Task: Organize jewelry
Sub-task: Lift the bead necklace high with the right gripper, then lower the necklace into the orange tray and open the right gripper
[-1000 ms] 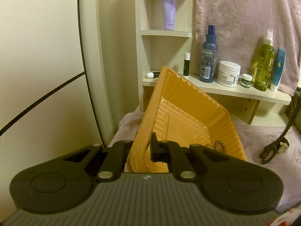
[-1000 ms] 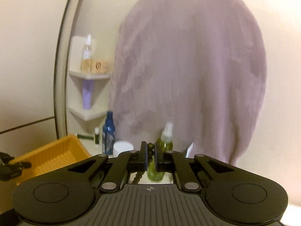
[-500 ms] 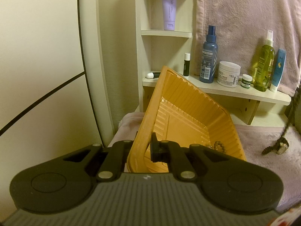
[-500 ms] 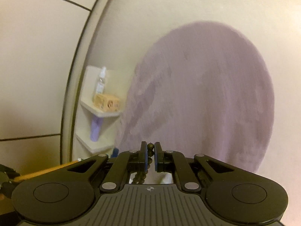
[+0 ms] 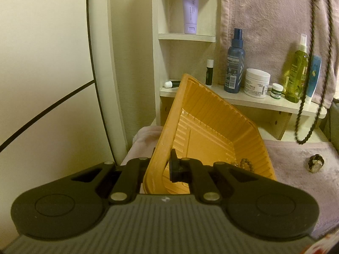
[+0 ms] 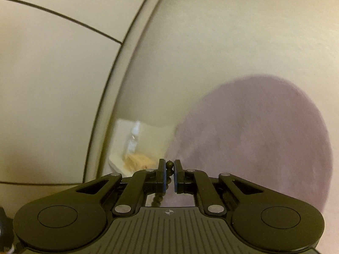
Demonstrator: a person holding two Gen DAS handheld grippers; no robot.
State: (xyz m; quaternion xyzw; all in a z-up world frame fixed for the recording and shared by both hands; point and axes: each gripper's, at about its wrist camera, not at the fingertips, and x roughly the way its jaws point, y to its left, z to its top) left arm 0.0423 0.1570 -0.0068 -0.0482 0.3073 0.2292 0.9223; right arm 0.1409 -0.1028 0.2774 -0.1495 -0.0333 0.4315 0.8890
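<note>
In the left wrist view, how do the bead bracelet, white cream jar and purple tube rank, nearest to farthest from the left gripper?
1. bead bracelet: in the orange tray, beside left gripper.
2. white cream jar: lower shelf, right.
3. purple tube: upper shelf, farthest.

Left gripper [image 5: 162,170] jaws pinched on an orange rim; right gripper [image 6: 169,176] jaws nearly closed, tilted upward.
</note>
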